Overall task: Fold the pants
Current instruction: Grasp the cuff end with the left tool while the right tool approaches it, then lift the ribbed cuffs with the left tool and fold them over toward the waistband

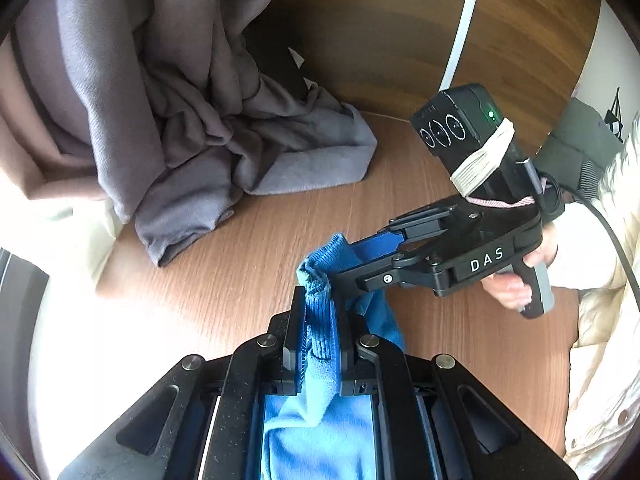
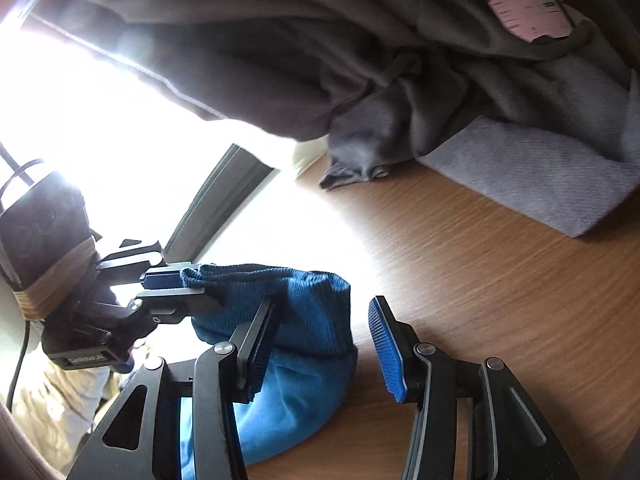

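Note:
The blue pants (image 1: pixel 320 320) hang bunched above the wooden table (image 1: pixel 460 360). My left gripper (image 1: pixel 318 300) is shut on their ribbed blue waistband, which sticks up between its jaws. It also shows in the right wrist view (image 2: pixel 200 292), clamped on the band. My right gripper (image 2: pixel 320 312) is open, its jaws standing around the ribbed band (image 2: pixel 308 304) without closing. In the left wrist view the right gripper (image 1: pixel 340 264) reaches in from the right, touching the cloth.
A crumpled grey garment (image 1: pixel 192 128) lies at the back left of the table, also in the right wrist view (image 2: pixel 500 120). A white cable (image 1: pixel 464 28) runs along the back. My cream sleeve (image 1: pixel 600 280) is at the right.

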Motion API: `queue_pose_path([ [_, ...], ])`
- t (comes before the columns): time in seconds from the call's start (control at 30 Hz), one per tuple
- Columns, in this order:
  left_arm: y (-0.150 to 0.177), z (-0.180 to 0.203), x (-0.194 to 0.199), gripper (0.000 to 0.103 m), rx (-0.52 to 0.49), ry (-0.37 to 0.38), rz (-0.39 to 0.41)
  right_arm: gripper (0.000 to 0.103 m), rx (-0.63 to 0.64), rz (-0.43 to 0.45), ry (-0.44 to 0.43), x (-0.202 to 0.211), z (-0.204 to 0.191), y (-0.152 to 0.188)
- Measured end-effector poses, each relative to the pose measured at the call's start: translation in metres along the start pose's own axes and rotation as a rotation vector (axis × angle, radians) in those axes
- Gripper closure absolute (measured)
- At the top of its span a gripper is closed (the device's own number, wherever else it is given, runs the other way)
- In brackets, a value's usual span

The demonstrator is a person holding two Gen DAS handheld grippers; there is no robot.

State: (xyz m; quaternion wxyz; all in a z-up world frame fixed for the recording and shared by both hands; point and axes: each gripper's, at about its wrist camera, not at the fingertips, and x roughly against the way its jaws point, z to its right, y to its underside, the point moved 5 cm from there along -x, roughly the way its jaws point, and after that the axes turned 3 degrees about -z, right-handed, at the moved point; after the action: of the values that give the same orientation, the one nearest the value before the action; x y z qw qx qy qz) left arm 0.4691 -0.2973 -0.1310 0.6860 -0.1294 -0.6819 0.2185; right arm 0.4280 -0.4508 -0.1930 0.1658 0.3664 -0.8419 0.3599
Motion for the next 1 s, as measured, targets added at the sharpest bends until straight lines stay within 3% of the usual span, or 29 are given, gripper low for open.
queue_pose_path([
  [0.03, 0.002, 0.001, 0.001, 0.092, 0.002, -0.006, 0.0, 0.055, 0.015, -0.014, -0.008, -0.002, -0.003, 0.001],
  [0.17, 0.008, -0.001, 0.006, 0.092, 0.024, -0.038, 0.0, 0.078, 0.088, -0.023, 0.001, -0.004, -0.019, 0.001],
  [0.27, 0.009, -0.006, 0.012, 0.091, 0.059, -0.067, 0.02, 0.084, 0.12, -0.003, 0.027, 0.003, -0.031, 0.001],
  [0.43, 0.008, -0.007, 0.024, 0.091, 0.084, -0.098, 0.081, 0.085, 0.214, 0.062, 0.108, 0.025, -0.066, 0.007],
  [0.67, 0.01, 0.008, 0.051, 0.091, -0.003, -0.148, 0.124, 0.086, 0.437, 0.147, 0.261, 0.057, -0.121, 0.028],
  [1.0, 0.05, 0.025, 0.103, 0.091, -0.067, -0.188, 0.115, 0.086, 0.546, 0.133, 0.27, 0.055, -0.185, 0.058],
])
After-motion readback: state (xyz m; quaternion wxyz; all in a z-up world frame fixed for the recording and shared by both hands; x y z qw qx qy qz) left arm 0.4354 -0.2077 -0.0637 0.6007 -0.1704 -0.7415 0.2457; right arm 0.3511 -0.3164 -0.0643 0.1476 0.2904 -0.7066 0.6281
